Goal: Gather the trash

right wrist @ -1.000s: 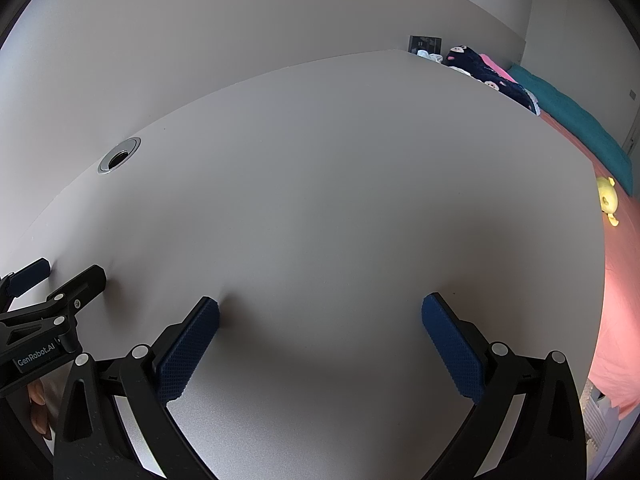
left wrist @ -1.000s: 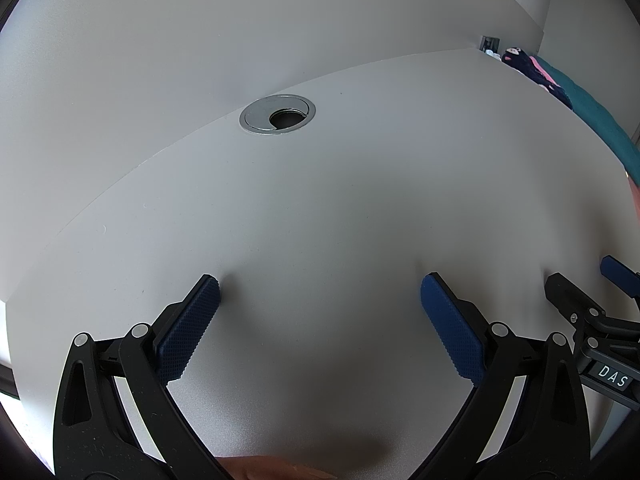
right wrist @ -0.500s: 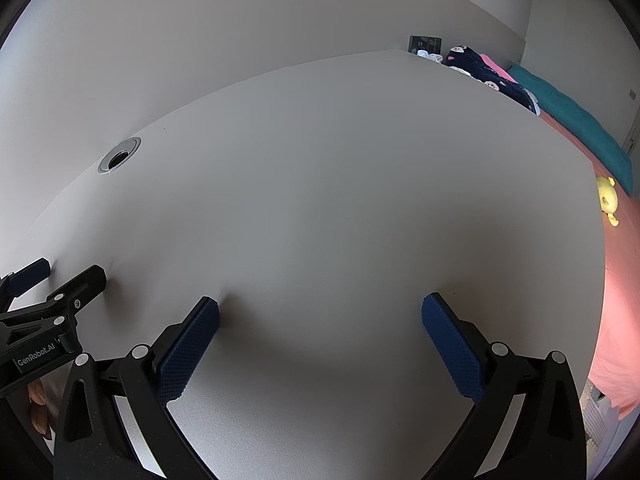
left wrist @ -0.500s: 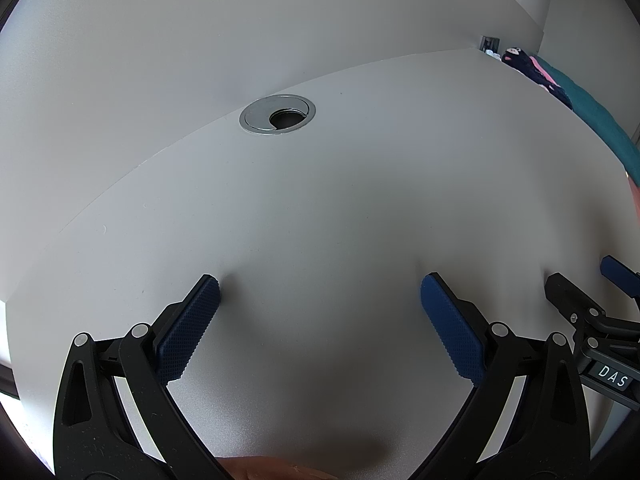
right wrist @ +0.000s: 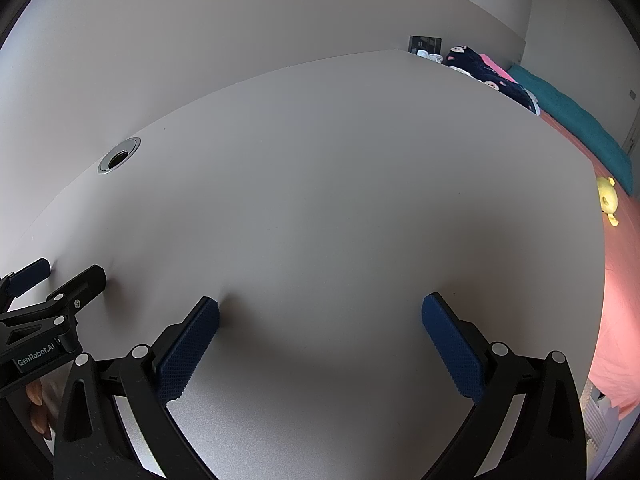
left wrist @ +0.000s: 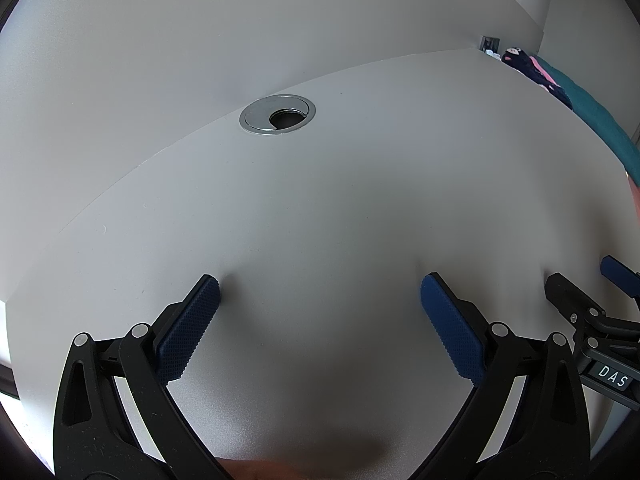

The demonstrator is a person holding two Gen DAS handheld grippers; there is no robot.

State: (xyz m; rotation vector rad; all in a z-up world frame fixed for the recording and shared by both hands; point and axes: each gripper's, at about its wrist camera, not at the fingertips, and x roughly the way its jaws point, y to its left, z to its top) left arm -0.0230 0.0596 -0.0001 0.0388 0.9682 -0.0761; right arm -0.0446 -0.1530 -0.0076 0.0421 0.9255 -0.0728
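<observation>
No trash shows in either view. My left gripper (left wrist: 320,284) stands open over the pale grey desk (left wrist: 360,184), its blue pads wide apart with nothing between them. My right gripper (right wrist: 320,304) is open too, tips resting close to the desk surface. Each gripper appears in the other's view: the right gripper (left wrist: 588,276) at the right edge of the left wrist view, the left gripper (right wrist: 64,272) at the left edge of the right wrist view. They sit side by side, a short gap apart.
A silver cable grommet (left wrist: 277,114) is set in the desk near the back wall. Beyond the desk's right edge lies a bed with a pink sheet (right wrist: 616,300), a teal pillow (right wrist: 576,124), dark patterned fabric (right wrist: 484,74) and a yellow plush toy (right wrist: 607,198).
</observation>
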